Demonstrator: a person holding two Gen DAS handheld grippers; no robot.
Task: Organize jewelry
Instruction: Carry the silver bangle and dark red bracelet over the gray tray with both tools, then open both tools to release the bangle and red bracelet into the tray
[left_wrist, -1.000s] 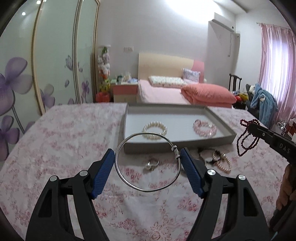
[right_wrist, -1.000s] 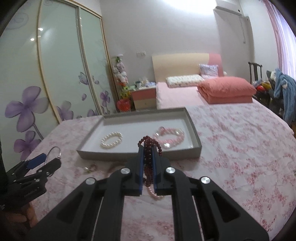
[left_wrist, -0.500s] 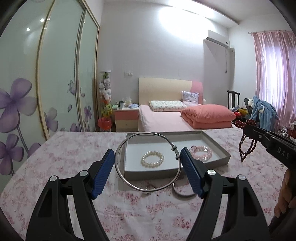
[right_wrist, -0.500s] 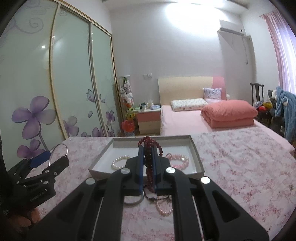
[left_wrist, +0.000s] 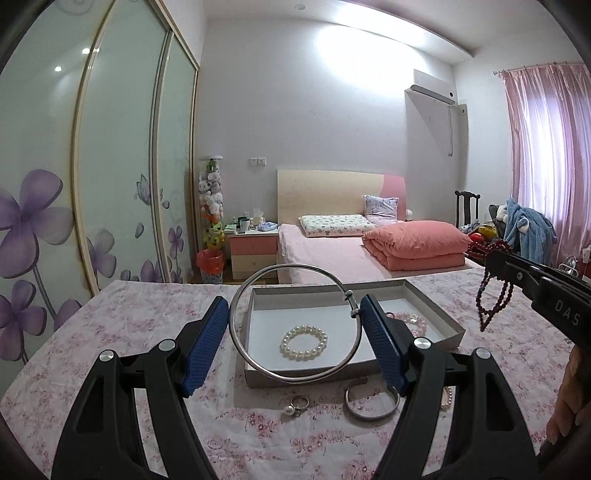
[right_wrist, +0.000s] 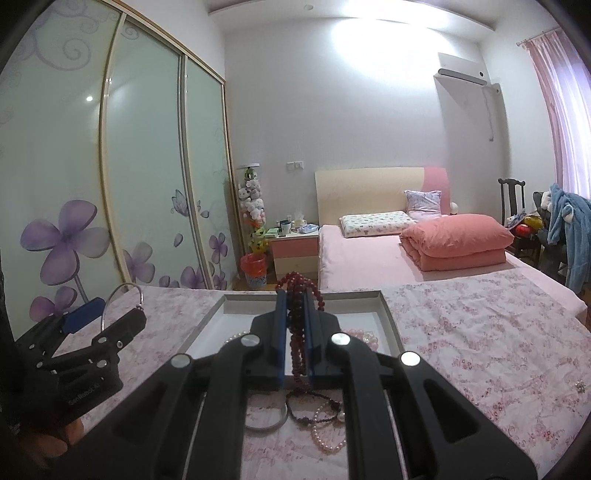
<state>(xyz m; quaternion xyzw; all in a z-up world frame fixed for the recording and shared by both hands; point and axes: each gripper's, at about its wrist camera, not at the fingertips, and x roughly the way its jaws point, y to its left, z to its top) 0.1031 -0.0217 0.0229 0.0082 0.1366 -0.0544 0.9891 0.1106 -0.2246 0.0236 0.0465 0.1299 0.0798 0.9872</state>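
My left gripper (left_wrist: 295, 325) is shut on a large silver bangle (left_wrist: 255, 363), held in the air before the grey tray (left_wrist: 436, 308). The tray holds a white pearl bracelet (left_wrist: 304, 342) and a pink bead bracelet (left_wrist: 413, 320). My right gripper (right_wrist: 295, 314) is shut on a dark red bead necklace (right_wrist: 295, 350), which hangs from the jaws; it also shows in the left wrist view (left_wrist: 493, 295). On the cloth in front of the tray lie a pearl ring (left_wrist: 295, 404), a silver bangle (left_wrist: 369, 404), a dark bead bracelet (right_wrist: 314, 406) and a pink pearl strand (right_wrist: 327, 435).
The table has a pink floral cloth (left_wrist: 110, 332). Behind it stand a pink bed (left_wrist: 332, 251), a nightstand (left_wrist: 253, 251) and a sliding wardrobe (left_wrist: 92, 184) on the left. A small brooch (right_wrist: 580, 386) lies at the cloth's right.
Both grippers have risen and pulled back with their jewelry, so the tray sits lower in view. The bangle and red necklace stay gripped.
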